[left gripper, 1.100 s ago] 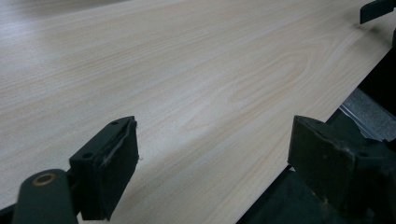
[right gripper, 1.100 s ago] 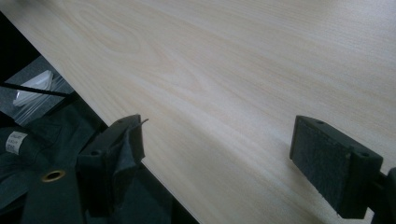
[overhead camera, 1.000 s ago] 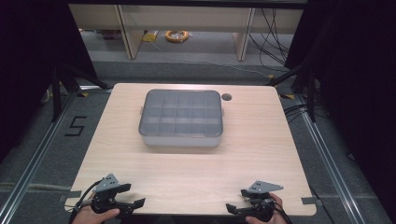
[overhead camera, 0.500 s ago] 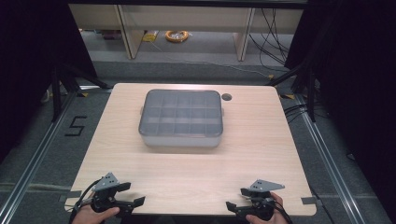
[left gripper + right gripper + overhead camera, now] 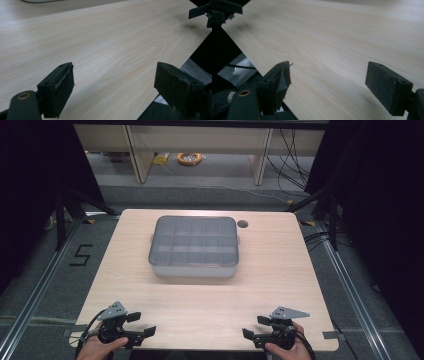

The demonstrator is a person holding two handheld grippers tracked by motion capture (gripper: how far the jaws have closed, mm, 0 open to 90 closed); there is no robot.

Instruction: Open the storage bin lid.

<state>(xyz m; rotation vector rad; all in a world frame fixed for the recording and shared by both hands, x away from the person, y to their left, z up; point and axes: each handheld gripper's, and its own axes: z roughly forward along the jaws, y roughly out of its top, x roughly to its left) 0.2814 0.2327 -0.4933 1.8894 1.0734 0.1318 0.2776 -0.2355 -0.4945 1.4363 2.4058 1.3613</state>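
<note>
A pale wooden table point(image 5: 280, 270) has a grey plastic box point(image 5: 194, 246) with a see-through lid sitting on it; the box is split into many small square pockets, and it sits toward the far side of the table, about in the middle from left to right. A small round hole point(image 5: 243, 224) is in the table top just past the box's far right corner.

All around the box there is bare wood; the widest bare part lies between the box and the near edge of the table; the strips at the box's left and right sides are narrower.

The left gripper point(image 5: 142, 324) sits well apart from the box, by the near left corner of the table, held by a hand point(image 5: 95, 349); its jaws are spread wide with nothing between them, just wood showing in the gap.

The right gripper point(image 5: 252, 327) sits by the near right corner, also far from the box, held by the other hand point(image 5: 291, 351); its jaws are spread wide too and hold nothing. The two grippers point toward each other along the near edge.
</note>
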